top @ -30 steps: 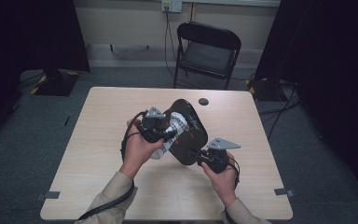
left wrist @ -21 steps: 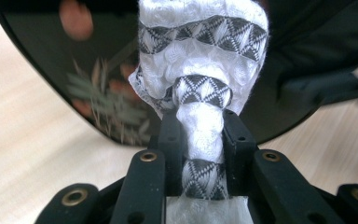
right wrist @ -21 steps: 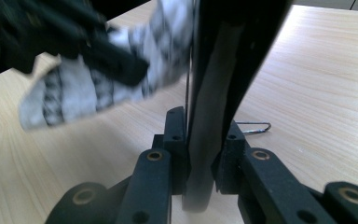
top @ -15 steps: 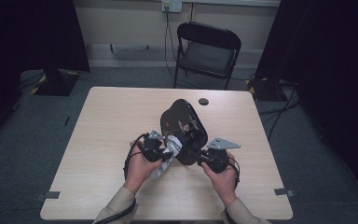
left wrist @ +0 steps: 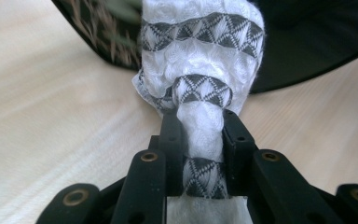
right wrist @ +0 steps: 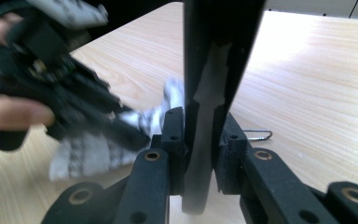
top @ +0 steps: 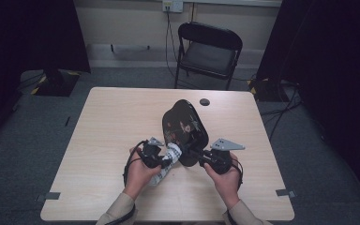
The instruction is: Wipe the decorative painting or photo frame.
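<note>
- The left gripper [top: 168, 158], held low over the near middle of the wooden table [top: 103, 140], is clenched on a white cloth with grey patterned bands [left wrist: 200, 121]; the left gripper view shows the fabric bunched tight between both jaws.
- The right gripper [top: 198, 157] grasps the near edge of a black oval tray [top: 183, 126], its jaws pressed on either side of the thin rim in the right gripper view [right wrist: 204, 140].
- The tray stands tilted, its decorated face turned to the left, with the cloth just beside its lower end.
- A small dark round object [top: 204, 101] lies near the table's far edge.
- A black folding chair [top: 208, 49] stands beyond the table.
</note>
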Action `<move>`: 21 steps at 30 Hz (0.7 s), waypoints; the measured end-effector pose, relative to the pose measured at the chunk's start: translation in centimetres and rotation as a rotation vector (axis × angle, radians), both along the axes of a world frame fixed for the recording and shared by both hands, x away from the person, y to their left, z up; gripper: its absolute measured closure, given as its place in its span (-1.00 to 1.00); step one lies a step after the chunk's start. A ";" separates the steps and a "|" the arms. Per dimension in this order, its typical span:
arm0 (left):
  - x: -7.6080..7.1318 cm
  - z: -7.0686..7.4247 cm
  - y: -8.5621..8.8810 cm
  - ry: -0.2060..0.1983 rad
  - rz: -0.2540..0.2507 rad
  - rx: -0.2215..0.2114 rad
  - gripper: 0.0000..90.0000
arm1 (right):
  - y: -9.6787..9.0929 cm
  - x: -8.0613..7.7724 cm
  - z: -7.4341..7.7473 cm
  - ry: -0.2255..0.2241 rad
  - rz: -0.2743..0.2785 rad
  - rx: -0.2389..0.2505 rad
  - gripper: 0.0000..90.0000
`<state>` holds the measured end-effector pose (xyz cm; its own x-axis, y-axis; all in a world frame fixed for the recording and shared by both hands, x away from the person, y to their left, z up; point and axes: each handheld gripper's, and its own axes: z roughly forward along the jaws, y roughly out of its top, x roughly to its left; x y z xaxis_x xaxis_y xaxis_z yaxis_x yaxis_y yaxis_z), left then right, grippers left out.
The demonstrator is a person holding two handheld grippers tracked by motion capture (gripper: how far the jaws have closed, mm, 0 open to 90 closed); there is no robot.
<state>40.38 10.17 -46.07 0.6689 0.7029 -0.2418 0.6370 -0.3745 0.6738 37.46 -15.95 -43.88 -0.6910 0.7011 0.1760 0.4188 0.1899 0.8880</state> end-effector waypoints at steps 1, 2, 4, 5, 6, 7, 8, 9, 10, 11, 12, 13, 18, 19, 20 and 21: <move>0.1 1.1 0.2 -0.015 0.007 -0.014 0.64 | 0.0 0.0 0.0 0.003 -0.004 0.001 0.73; 0.1 1.9 0.4 -0.031 0.008 -0.015 0.64 | -0.1 0.0 -0.1 0.007 -0.010 0.006 0.74; 0.4 4.4 0.7 -0.074 0.014 -0.038 0.64 | -0.1 0.1 -0.1 0.007 -0.013 0.012 0.74; 0.6 7.1 1.0 -0.121 0.016 -0.071 0.64 | 0.0 0.1 0.0 0.009 -0.017 0.008 0.75; 0.6 7.1 1.0 -0.121 0.016 -0.071 0.64 | 0.0 0.1 0.0 0.009 -0.017 0.008 0.75; 0.6 8.4 1.0 -0.145 0.015 -0.080 0.64 | 0.0 0.1 0.0 0.010 -0.017 0.006 0.75; 0.7 9.7 1.0 -0.170 0.016 -0.088 0.64 | 0.1 0.1 0.0 0.010 -0.018 0.007 0.75; 0.7 10.8 0.8 -0.193 0.018 -0.105 0.64 | 0.2 0.1 0.0 0.010 -0.018 0.003 0.75; 0.8 11.8 0.6 -0.206 0.009 -0.119 0.64 | 0.2 0.1 0.0 0.010 -0.018 0.003 0.75; 0.7 13.4 0.0 -0.239 -0.003 -0.117 0.64 | 0.2 0.0 0.0 0.011 -0.018 0.004 0.75; 0.7 13.4 0.0 -0.239 -0.003 -0.117 0.64 | 0.2 0.0 0.0 0.011 -0.018 0.004 0.75; 0.8 14.0 -0.3 -0.249 -0.014 -0.113 0.64 | 0.2 0.1 0.0 0.011 -0.018 0.002 0.75; 1.0 15.7 -1.6 -0.274 -0.042 -0.124 0.64 | 0.3 0.1 0.0 0.006 -0.016 -0.003 0.75; 1.1 15.8 -2.0 -0.277 -0.046 -0.109 0.64 | 0.2 0.1 0.1 0.009 -0.016 -0.004 0.75; 1.2 15.6 -2.1 -0.268 -0.048 -0.101 0.64 | 0.2 0.1 0.1 0.009 -0.016 -0.004 0.75; 1.2 15.3 -2.2 -0.261 -0.053 -0.101 0.64 | 0.2 0.1 0.1 0.007 -0.015 -0.004 0.75</move>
<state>41.59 7.94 -30.79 0.7530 0.6463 -0.1233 0.4181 -0.3253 0.8481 37.57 -15.73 -43.81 -0.6790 0.7122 0.1781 0.4281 0.1869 0.8842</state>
